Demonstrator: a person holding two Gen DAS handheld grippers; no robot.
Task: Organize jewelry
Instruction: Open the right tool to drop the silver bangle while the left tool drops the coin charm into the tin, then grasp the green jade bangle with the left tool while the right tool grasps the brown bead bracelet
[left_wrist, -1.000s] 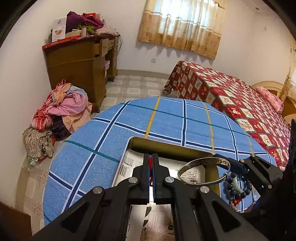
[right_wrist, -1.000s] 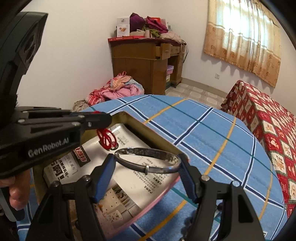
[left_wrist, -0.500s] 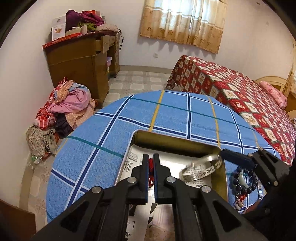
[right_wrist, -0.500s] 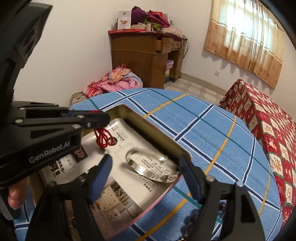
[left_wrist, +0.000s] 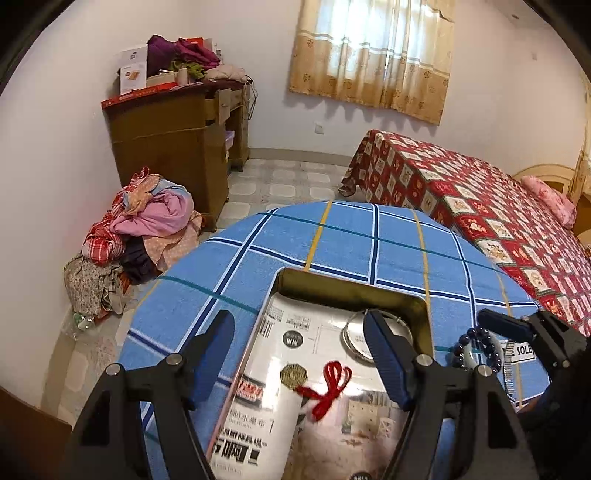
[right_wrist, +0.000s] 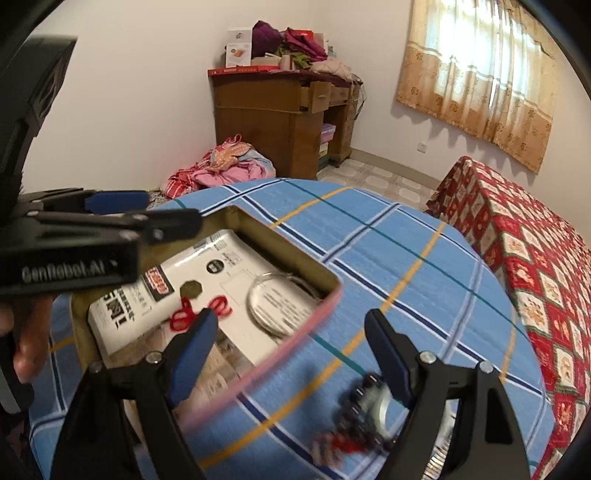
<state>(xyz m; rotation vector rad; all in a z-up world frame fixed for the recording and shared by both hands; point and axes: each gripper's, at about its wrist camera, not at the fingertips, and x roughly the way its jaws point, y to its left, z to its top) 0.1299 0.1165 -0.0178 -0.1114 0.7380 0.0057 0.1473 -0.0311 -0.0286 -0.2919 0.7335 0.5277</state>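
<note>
Released since a second ago, the silver bangle (left_wrist: 376, 339) and red-corded charm (left_wrist: 295, 376) lie in the tin (left_wrist: 351, 286) under the left gripper (left_wrist: 299, 350). Both it and the right gripper (right_wrist: 291, 350) gape wide, empty. Dark beads (right_wrist: 364, 406) lie just below the right one.

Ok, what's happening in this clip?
A person with a tool in each hand is sorting jewelry into a tin box on a blue plaid table. Both the left tool and the right tool are open and empty. A silver bangle and a gold charm with red cord lie inside the box; a dark bead bracelet lies outside, on the cloth.
</note>
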